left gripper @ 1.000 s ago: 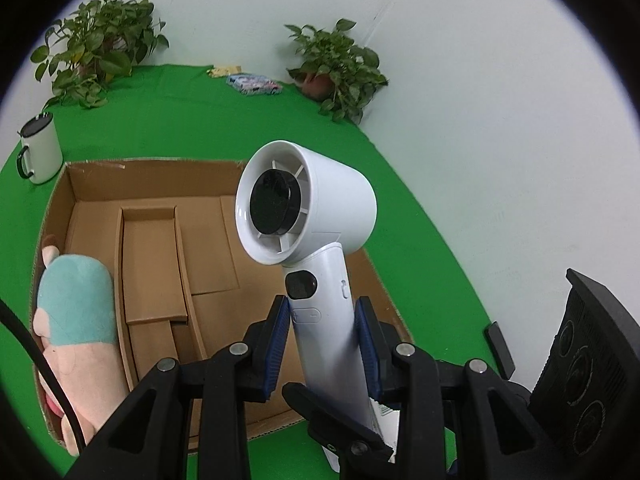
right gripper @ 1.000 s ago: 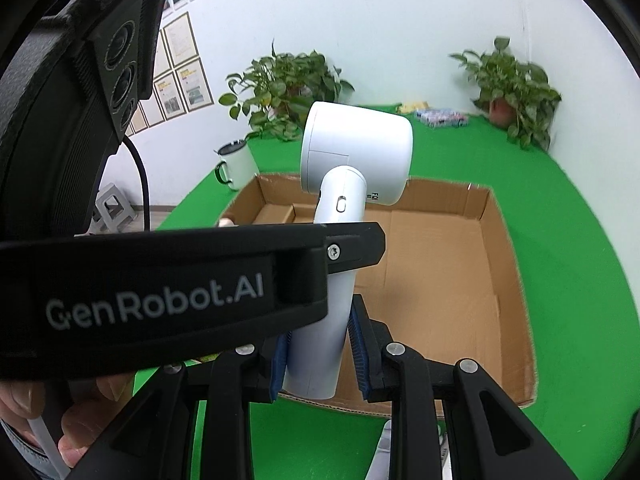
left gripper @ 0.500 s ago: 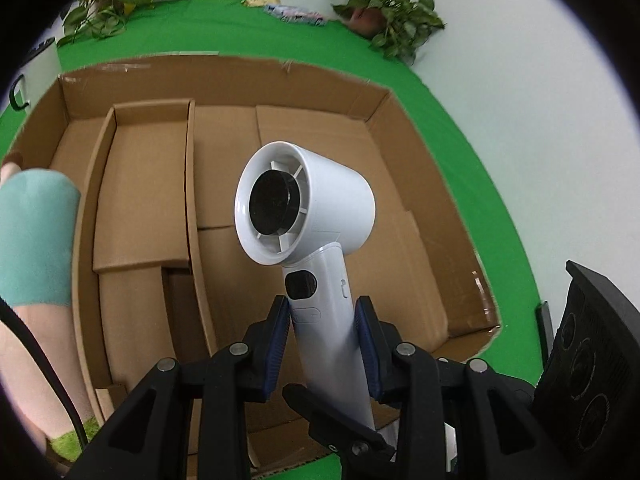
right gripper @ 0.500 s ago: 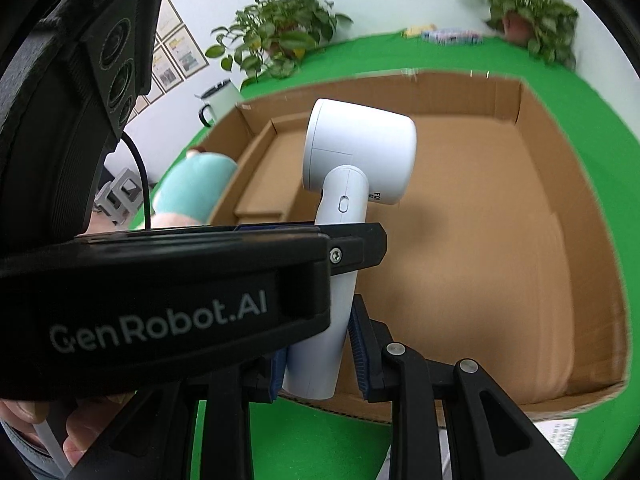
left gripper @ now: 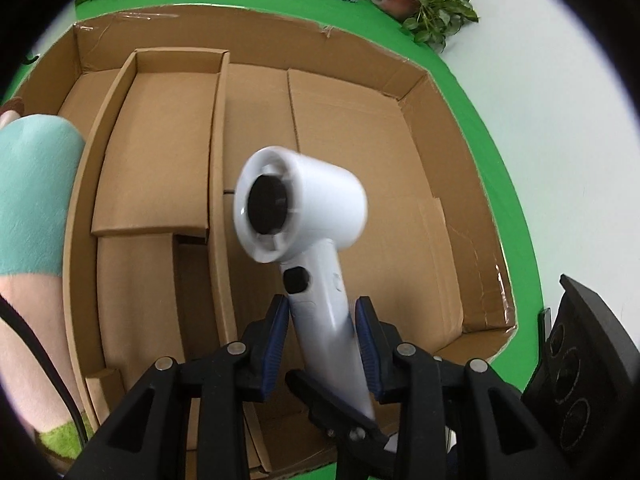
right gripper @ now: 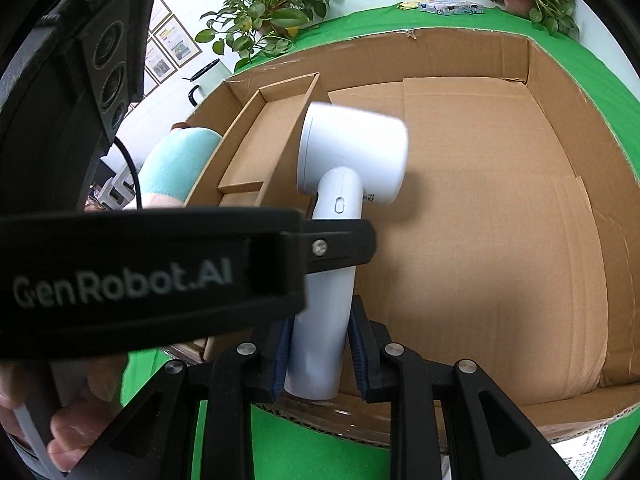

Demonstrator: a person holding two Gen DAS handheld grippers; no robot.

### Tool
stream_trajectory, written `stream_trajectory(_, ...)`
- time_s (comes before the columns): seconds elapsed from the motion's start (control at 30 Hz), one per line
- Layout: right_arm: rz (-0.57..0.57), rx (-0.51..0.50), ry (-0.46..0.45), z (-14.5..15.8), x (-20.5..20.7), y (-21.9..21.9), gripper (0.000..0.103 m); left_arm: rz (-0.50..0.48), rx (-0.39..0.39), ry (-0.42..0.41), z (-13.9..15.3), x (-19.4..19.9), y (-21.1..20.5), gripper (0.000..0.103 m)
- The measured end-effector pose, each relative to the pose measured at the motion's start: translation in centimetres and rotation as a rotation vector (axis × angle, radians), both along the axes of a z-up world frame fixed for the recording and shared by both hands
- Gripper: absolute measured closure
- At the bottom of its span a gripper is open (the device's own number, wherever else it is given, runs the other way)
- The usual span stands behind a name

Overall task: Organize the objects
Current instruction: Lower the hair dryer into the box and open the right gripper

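A white hair dryer [left gripper: 298,216] hangs tilted over the wide right-hand compartment of a cardboard box [left gripper: 420,96] on the green bench [left gripper: 504,184]. Half a second earlier the left gripper [left gripper: 322,334] pinched its handle; now those pads stand spread, clear of it, and the dryer's head has swung and blurred. The right gripper [right gripper: 318,354] remains pressed on the handle's base, so it alone carries the load, seemingly ready to lower it in. A plush toy [left gripper: 32,184] fills the left compartment.
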State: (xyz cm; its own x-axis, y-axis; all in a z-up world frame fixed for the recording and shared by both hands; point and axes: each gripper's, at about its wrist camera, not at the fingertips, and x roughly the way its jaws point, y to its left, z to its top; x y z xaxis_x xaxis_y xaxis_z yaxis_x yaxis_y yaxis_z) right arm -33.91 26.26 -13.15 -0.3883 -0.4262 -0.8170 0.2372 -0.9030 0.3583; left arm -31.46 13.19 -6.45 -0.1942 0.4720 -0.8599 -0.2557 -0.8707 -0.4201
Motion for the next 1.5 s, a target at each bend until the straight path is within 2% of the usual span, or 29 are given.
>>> stream_trajectory(0.1, -0.001, -0.007, -0.002, 0.1, 0.0, -0.1, 0.073, 0.003, 0.028, 0.011, 0.6, 0.4, -0.8, 0.071)
stream_trajectory(0.2, 0.009, -0.022, -0.006, 0.3, 0.2, -0.2, 0.072, -0.007, 0.046, 0.042, 1.7, 1.2, -1.6, 0.071)
stream_trajectory(0.37, 0.037, -0.023, -0.004, 0.8, 0.4, -0.5, 0.070, 0.008, 0.057, 0.141, 3.9, 3.0, -4.2, 0.071)
stream_trajectory(0.5, 0.031, 0.019, -0.011, 0.5, -0.2, -1.0, 0.070, 0.035, -0.009, 0.204, 4.2, 4.1, -5.8, 0.071)
stream_trajectory(0.63, 0.001, 0.036, -0.019, 0.2, -1.5, -1.2, 0.071, 0.034, -0.066, 0.182, 2.7, 4.7, -6.9, 0.071)
stream_trajectory(0.7, -0.004, 0.055, -0.021, 0.0, -2.1, -1.6, 0.080, 0.045, -0.055, 0.155, 1.8, 4.8, -7.3, 0.071)
stream_trajectory(0.97, -0.044, 0.070, -0.034, -0.6, -2.6, -2.8, 0.080, 0.068, 0.038, 0.105, 0.4, 5.8, -7.2, 0.070)
stream_trajectory(1.2, -0.052, 0.070, -0.033, -0.6, -2.5, -2.8, 0.078, 0.084, 0.048, 0.094, 0.4, 6.1, -7.2, 0.070)
stream_trajectory(1.33, -0.056, 0.041, -0.039, -0.5, -2.1, -2.5, 0.077, 0.095, 0.021, 0.125, 0.8, 6.5, -7.1, 0.070)
stream_trajectory(1.37, -0.061, 0.042, -0.027, -0.2, -1.8, -2.4, 0.074, 0.100, 0.010, 0.146, 1.2, 6.6, -7.1, 0.070)
stream_trajectory(1.43, -0.072, 0.055, 0.027, 1.1, -0.8, -1.9, 0.060, 0.111, -0.009, 0.204, 2.1, 7.3, -7.2, 0.070)
stream_trajectory(1.5, -0.078, 0.073, 0.111, 2.9, 0.7, -1.4, 0.022, 0.133, -0.033, 0.303, 3.8, 8.6, -7.3, 0.070)
